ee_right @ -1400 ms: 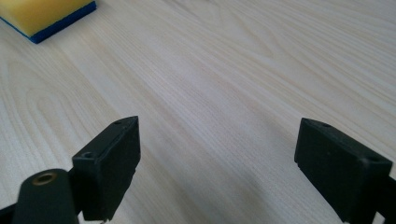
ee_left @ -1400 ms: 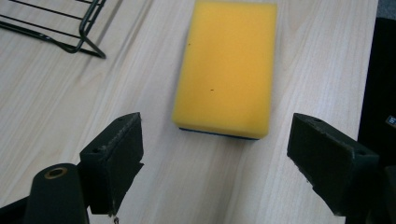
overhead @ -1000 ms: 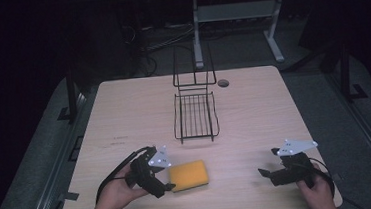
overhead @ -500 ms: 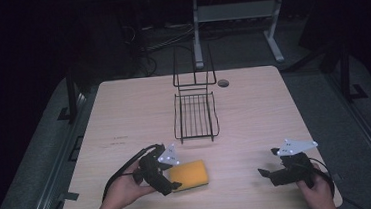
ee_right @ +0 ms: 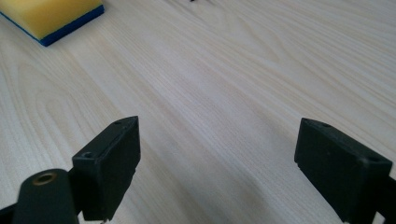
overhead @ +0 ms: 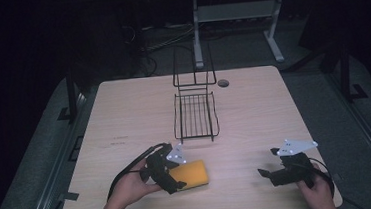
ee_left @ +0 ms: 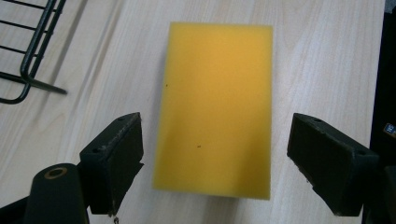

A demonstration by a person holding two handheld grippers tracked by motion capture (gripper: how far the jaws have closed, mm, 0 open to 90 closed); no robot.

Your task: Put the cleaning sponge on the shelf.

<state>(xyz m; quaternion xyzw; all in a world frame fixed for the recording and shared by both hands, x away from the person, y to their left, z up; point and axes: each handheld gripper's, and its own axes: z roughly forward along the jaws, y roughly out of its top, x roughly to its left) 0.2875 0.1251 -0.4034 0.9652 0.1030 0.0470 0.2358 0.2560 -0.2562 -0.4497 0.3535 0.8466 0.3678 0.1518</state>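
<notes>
Overhead, the yellow sponge (overhead: 191, 174) lay flat on the bench (overhead: 254, 109) near its front edge, with the left tongs (overhead: 177, 178) at its left end, the black wire rack (overhead: 195, 114) further back at mid-bench, and the right tongs (overhead: 271, 169) well apart to the right, low over bare wood. Along the left tongs (ee_left: 215, 163), the jaws stood wide apart, one on each side of the sponge's near end without touching it, a corner of the rack at upper left. Along the right tongs (ee_right: 219, 168), the jaws also gaped over bare wood, the sponge's blue-bottomed corner far off at upper left.
</notes>
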